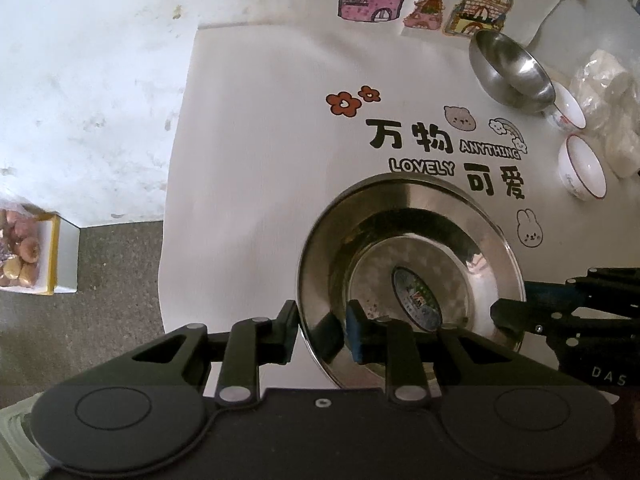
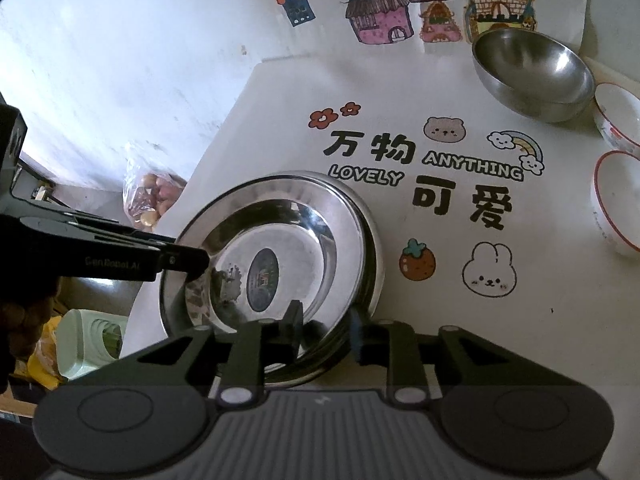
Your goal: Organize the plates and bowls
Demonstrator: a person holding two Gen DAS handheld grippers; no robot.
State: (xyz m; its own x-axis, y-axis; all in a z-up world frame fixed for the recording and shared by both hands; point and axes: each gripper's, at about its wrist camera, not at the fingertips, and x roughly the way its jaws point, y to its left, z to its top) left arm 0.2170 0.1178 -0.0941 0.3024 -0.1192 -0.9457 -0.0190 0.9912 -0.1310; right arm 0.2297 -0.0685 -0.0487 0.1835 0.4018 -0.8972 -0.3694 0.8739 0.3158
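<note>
A white table (image 2: 500, 320) covered by a cloth printed with cartoon flowers, a bear, a rainbow, a strawberry, a rabbit, Chinese characters and the words "ANYTHING LOVELY". Near its front left edge lies a stack of shiny steel plates (image 2: 348, 216), the top one bearing an oval sticker. At the far right sits a steel bowl (image 2: 532, 68), and just beside it two white ceramic bowls with red rims (image 2: 616, 200), one behind the other. A sheet of colourful house drawings (image 2: 400, 4) lies along the far edge. Clear plastic bags (image 1: 604, 92) rest at the right.
</note>
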